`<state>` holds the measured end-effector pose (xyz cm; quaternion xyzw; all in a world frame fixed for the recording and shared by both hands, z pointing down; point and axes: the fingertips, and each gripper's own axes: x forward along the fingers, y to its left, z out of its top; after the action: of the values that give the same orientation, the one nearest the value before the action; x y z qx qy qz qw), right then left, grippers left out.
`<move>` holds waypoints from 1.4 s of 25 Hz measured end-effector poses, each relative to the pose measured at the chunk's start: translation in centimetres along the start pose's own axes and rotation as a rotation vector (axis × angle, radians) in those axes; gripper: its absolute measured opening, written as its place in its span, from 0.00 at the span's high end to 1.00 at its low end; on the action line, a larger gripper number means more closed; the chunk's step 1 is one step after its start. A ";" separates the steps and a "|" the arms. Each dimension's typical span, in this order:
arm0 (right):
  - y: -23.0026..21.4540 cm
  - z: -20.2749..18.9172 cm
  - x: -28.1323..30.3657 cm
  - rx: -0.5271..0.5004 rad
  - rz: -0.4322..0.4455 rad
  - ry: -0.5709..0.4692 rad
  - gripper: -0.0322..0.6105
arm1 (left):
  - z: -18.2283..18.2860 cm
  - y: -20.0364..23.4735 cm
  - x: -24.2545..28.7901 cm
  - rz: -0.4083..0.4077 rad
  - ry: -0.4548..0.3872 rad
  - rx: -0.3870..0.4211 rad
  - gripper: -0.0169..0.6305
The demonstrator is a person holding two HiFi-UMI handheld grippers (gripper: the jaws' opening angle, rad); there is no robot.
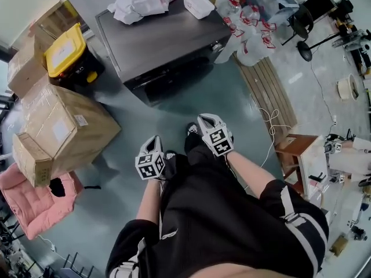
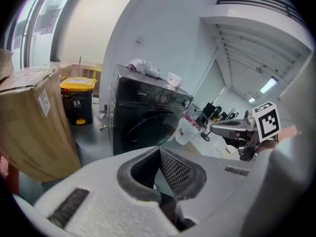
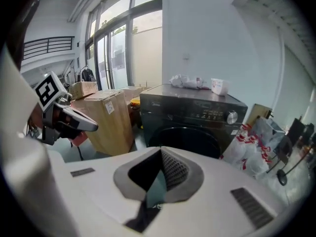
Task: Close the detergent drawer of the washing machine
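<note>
Standing well apart from the washing machine (image 1: 162, 39), which sits on the far floor, the person has both grippers near the body. No detergent drawer juts from its control panel (image 3: 197, 111), so the closing looks done, or at least nothing is left open. The left gripper (image 1: 155, 141) and the right gripper (image 1: 207, 120) angle downward towards the machine, jaws pressed together and empty.
</note>
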<state>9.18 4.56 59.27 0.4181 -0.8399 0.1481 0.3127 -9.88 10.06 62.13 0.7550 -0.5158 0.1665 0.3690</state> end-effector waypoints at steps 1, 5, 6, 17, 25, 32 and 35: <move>-0.4 -0.1 -0.7 0.004 -0.020 -0.008 0.94 | 0.1 0.0 -0.4 -0.002 -0.009 0.014 0.96; -2.2 2.3 -2.9 -0.054 -0.084 -0.072 0.94 | 3.1 -1.2 -1.9 -0.028 -0.095 0.089 0.96; -2.3 3.4 -3.1 -0.076 -0.087 -0.095 0.94 | 4.3 -1.4 -2.2 -0.032 -0.121 0.113 0.96; -0.1 15.1 -3.8 -0.092 0.047 -0.348 0.94 | 14.5 -4.9 -3.3 0.018 -0.356 0.130 0.96; -1.9 24.6 -8.3 -0.103 0.052 -0.579 0.94 | 23.9 -7.1 -8.3 0.064 -0.590 0.160 0.96; -4.6 31.3 -13.5 -0.133 -0.013 -0.756 0.94 | 31.0 -10.9 -13.5 0.092 -0.756 0.294 0.96; -4.7 31.9 -15.1 -0.142 -0.011 -0.782 0.94 | 31.9 -12.2 -15.3 0.133 -0.786 0.357 0.96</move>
<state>6.96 -5.33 25.14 0.4246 -0.9016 -0.0822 -0.0021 -9.34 -0.74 26.30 0.7783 -0.6275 -0.0234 -0.0031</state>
